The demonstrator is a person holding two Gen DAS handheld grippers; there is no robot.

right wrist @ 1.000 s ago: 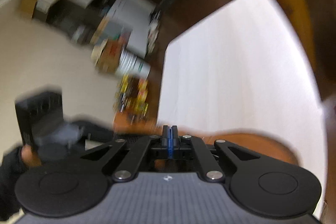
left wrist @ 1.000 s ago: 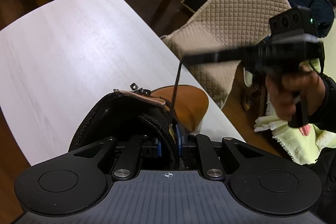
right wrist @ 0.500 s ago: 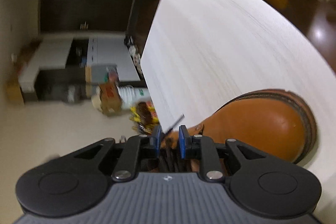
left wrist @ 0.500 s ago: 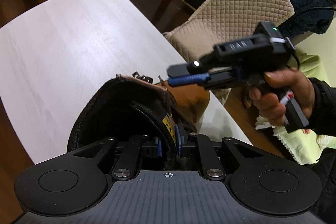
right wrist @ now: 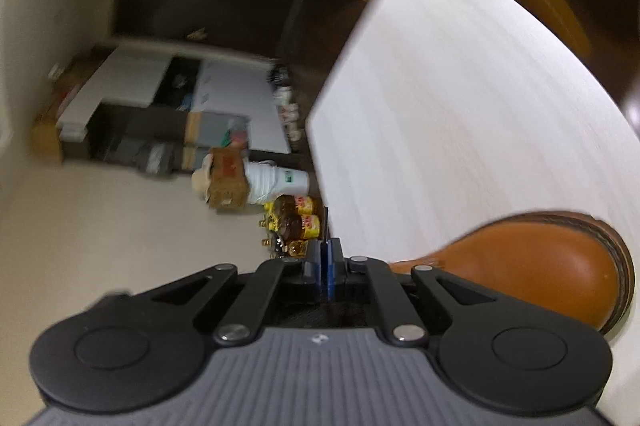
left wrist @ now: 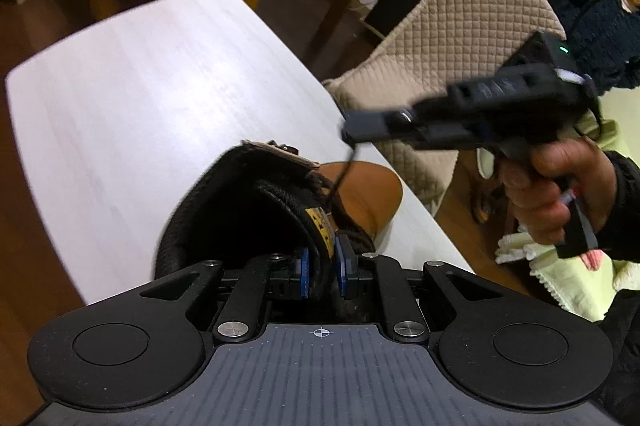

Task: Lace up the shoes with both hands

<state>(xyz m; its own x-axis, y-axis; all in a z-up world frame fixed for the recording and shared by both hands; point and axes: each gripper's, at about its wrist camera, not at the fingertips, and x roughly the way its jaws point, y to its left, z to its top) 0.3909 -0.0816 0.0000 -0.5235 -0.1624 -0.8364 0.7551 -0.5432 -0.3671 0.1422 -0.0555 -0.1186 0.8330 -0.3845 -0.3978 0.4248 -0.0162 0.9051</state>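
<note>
Left wrist view: the left tool (left wrist: 323,271) sits at the lower middle of the frame, its blue pads pinching the black padded collar of the boot (left wrist: 248,210), beside a yellow label. The boot stands on the white tabletop (left wrist: 140,98), its tan leather toe showing just right of centre. At the right of the frame a hand (left wrist: 548,190) holds the right tool (left wrist: 352,128), whose tip hangs above the boot's toe. A thin dark lace (left wrist: 340,178) runs from that tip down to the eyelets at the boot's front. A quilted beige chair (left wrist: 460,38) stands beyond the tabletop's edge at upper right, and another person in a dark top sits in the far upper right corner.

Right wrist view: the picture is blurred. The right tool's jaws are closing, the blue pads nearly together at lower centre, with the thin dark end of the lace (right wrist: 326,226) sticking up from between them. The boot's tan toe (right wrist: 540,266) lies at the lower right on the white tabletop, which fills the right half. At centre left, on the floor, stand yellow bottles (right wrist: 298,222) and a cardboard box (right wrist: 226,182)
</note>
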